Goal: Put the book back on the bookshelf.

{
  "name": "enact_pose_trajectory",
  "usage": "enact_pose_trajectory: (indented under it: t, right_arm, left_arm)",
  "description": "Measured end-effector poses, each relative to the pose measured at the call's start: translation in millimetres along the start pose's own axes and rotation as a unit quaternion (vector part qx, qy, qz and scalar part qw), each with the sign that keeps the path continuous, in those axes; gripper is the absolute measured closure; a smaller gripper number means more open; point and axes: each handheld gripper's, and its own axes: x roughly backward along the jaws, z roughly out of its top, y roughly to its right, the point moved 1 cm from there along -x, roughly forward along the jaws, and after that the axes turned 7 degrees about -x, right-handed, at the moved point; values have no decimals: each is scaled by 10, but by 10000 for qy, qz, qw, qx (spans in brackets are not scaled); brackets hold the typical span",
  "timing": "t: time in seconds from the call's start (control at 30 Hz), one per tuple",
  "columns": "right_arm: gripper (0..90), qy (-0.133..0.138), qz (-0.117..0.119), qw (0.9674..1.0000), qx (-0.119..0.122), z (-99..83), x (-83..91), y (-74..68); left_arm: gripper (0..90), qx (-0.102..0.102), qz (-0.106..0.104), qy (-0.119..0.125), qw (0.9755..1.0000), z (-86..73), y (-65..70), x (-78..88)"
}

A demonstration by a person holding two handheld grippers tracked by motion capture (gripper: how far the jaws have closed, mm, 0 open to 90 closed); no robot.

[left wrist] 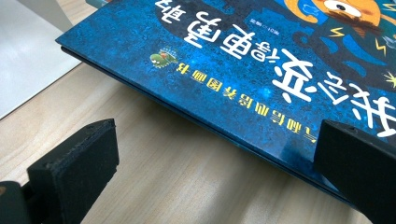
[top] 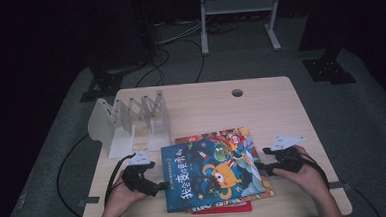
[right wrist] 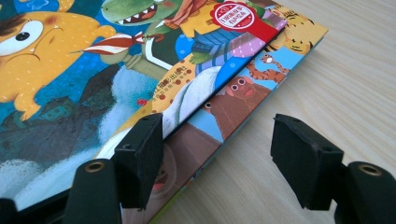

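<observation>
My left gripper (left wrist: 215,163) gapes wide at the blue book's (top: 212,173) edge, lower left; right gripper (right wrist: 217,154) open, nothing clamped—slide under first.

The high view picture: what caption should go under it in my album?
Two hand-held grippers, left and right, flank a blue picture book stacked on a wooden table.

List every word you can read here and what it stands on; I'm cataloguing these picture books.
"我会变得更勇敢": large white title on the blue book.
Yellow subtitle beside that title: seems to end in "图画书"; the rest is too small to be sure.
Red round sticker on the same cover: white print, too small to read.
Book underneath: no readable text on the strip that shows.
</observation>
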Motion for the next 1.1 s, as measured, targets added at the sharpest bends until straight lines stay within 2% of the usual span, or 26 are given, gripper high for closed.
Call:
enact_pose_trajectory:
  t: [0.2,0.37,0.53,0.73,0.83,0.9,1.1]
  right_arm:
    - [362,-10,-101,9999,110,9,11,-47]
    - [346,-6,84,9998,153,43,-47,-109]
    - [340,-19,186,9995,272,77,-91,-181]
    - [343,-19,323,9989,346,98,-132,-273]
    - [342,-45,387,9984,405,118,-154,-330]
    - [342,-51,413,9983,415,122,-160,-345]
    - [343,-84,469,9978,457,141,-178,-382]
  left_arm:
    - [0,27,-20,16,10000,-8,-8,0]
    - [0,38,-61,11,10000,-17,-14,7]
    - [0,143,-123,19,9998,-45,-43,21]
    - [0,361,-255,72,9990,-103,-94,33]
    - [0,522,-467,102,9975,-142,-122,22]
    - [0,586,-512,116,9969,-152,-131,16]
    - [0,571,-461,19,9973,-116,-123,26]
